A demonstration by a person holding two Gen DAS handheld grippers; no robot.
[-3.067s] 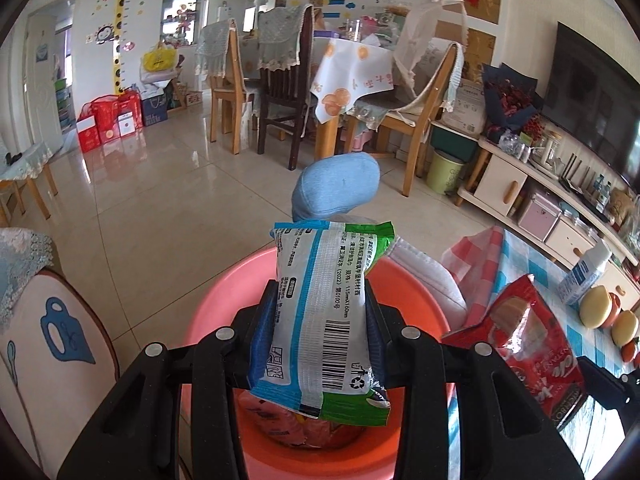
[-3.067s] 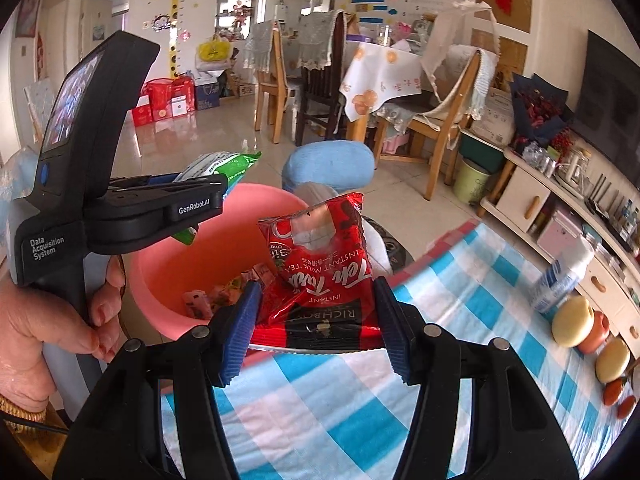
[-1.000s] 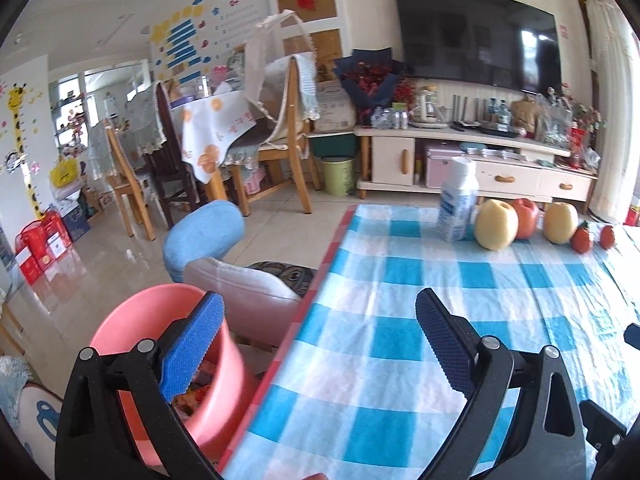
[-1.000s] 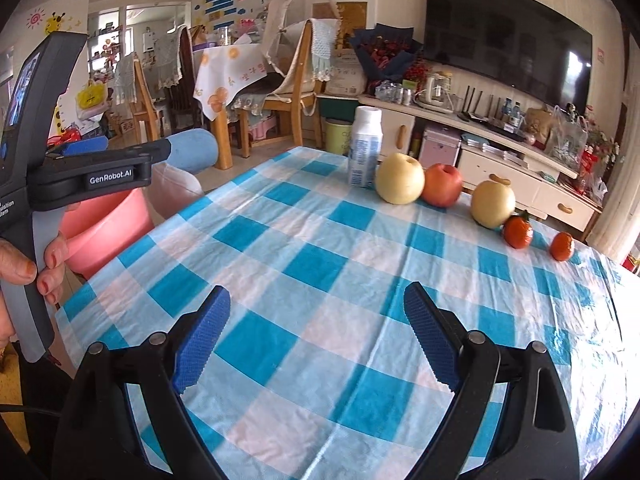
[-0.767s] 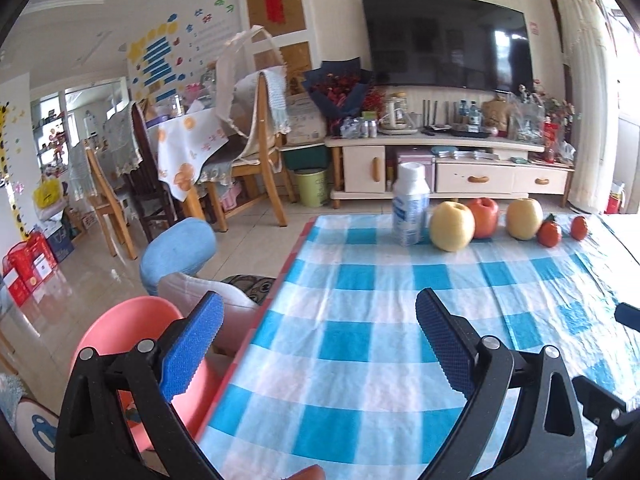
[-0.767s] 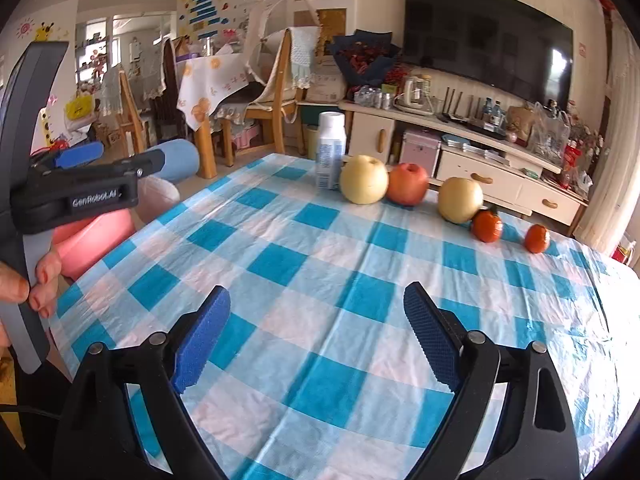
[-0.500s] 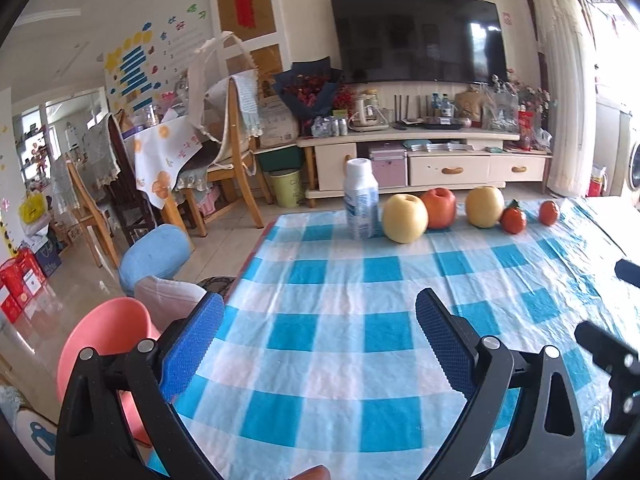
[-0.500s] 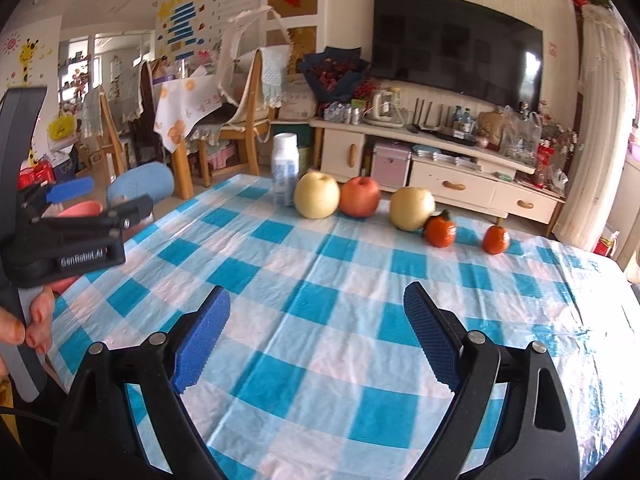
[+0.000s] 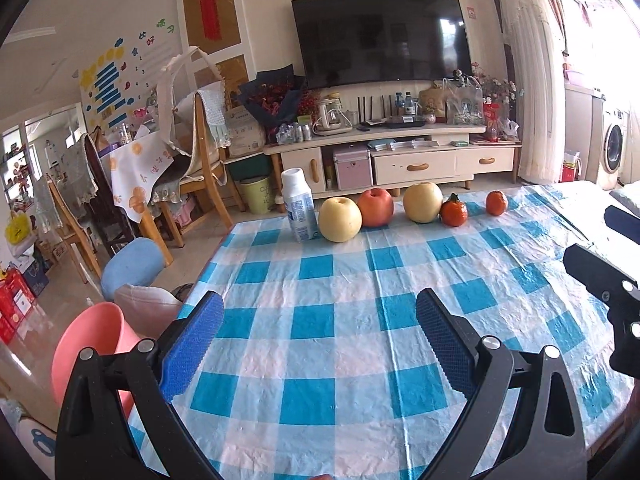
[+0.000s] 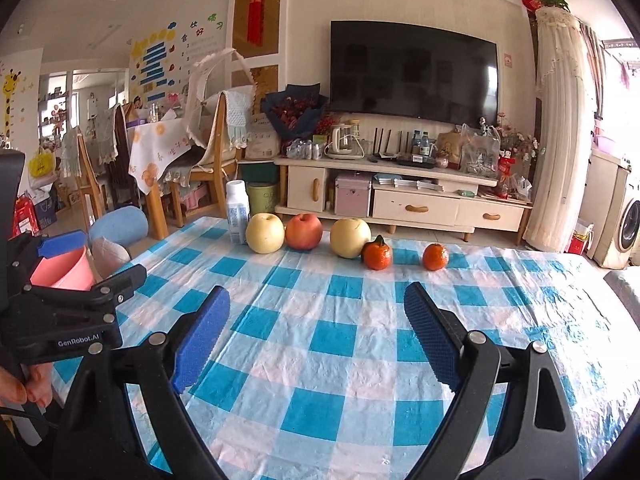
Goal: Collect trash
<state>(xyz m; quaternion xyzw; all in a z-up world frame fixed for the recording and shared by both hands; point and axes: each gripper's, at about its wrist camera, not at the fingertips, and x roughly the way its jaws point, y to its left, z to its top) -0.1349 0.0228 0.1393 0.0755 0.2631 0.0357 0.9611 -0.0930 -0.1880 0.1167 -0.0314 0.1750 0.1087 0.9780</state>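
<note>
My left gripper [image 9: 320, 338] is open and empty above the blue-and-white checked tablecloth [image 9: 312, 332]. My right gripper [image 10: 316, 330] is open and empty over the same cloth [image 10: 332, 336]. The pink bin [image 9: 86, 344] stands on the floor off the table's left edge; it also shows in the right wrist view [image 10: 64, 268] behind the left gripper's body. No wrapper or loose trash shows on the cloth.
A white bottle [image 9: 298, 210], two yellow apples, a red apple [image 9: 375, 207] and two tangerines line the table's far edge. A blue stool [image 9: 132, 268] and a padded chair back stand beside the bin. Chairs, a TV cabinet [image 10: 400, 196] and a TV lie beyond.
Both grippers held wrappers over the pink bin three seconds ago; now both are open and empty. Both views have swung right from the bin to face across the table.
</note>
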